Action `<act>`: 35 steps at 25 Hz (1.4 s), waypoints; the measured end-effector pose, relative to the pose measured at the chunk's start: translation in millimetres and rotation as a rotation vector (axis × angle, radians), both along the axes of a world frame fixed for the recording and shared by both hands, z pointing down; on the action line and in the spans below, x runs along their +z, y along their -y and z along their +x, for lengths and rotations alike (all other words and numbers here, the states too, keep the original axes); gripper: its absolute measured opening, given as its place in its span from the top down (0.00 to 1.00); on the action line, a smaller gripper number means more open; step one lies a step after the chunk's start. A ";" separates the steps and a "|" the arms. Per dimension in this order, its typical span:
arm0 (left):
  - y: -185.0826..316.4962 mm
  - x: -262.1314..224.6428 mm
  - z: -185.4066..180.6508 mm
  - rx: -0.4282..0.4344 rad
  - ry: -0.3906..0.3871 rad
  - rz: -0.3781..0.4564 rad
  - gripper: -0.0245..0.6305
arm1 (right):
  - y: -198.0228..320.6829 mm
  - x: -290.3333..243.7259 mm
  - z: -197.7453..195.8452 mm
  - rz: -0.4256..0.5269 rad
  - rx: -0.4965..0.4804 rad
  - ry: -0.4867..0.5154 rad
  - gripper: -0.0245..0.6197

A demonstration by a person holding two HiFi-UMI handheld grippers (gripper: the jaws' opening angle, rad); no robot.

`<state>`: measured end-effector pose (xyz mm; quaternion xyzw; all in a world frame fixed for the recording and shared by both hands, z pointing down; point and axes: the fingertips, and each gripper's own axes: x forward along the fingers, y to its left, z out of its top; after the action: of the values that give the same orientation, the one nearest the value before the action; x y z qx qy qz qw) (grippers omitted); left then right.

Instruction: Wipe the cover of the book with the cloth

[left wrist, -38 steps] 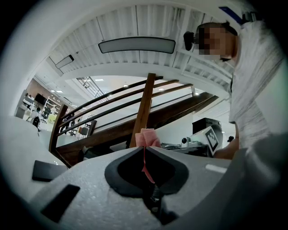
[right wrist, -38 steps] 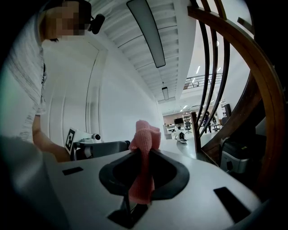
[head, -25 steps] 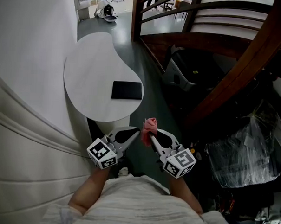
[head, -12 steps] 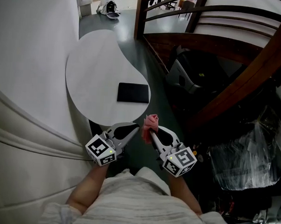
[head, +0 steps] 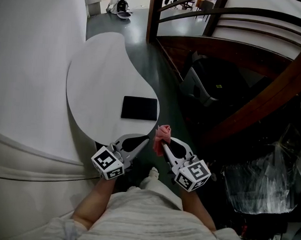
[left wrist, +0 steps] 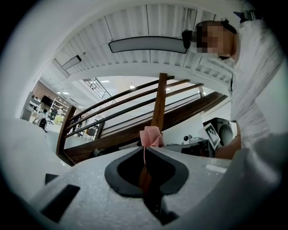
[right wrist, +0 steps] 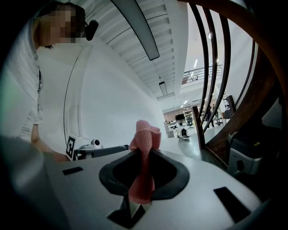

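Nearer the flat black book [head: 139,108] now, left gripper [head: 147,138] fingers meet empty, right gripper [head: 161,144] fingers pinch half-hidden pink knitted cloth [head: 163,132]

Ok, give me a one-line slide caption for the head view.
Right gripper holds a bunched pink cloth near the flat black book on a rounded white table.

One book [head: 139,108], black, lies on one white surface [head: 93,65]. One cloth [head: 163,133] (pink, bunched up). Two grippers: the left gripper [head: 145,140] and the right gripper [head: 161,145]. Each carries one marker cube [head: 108,164], so two cubes in all. One person [head: 146,219] holds them.
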<state>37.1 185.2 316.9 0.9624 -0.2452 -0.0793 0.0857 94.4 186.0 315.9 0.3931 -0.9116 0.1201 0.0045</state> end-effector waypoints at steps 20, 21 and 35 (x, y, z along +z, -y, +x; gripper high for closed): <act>135.4 18.9 42.1 -0.139 0.030 -0.048 0.93 | 141.3 26.1 47.7 -0.087 -0.121 -0.040 0.88; 137.5 22.4 37.5 -0.148 0.034 -0.052 0.93 | 144.6 28.3 42.8 -0.089 -0.130 -0.042 0.88; 176.9 36.6 -51.3 -0.199 0.075 -0.084 0.93 | 185.3 51.3 -49.6 -0.150 -0.157 -0.055 0.88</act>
<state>-14.1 8.3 353.5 0.9312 -0.3455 -0.0408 0.1086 44.8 0.6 367.2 0.3224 -0.9275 0.1765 0.0686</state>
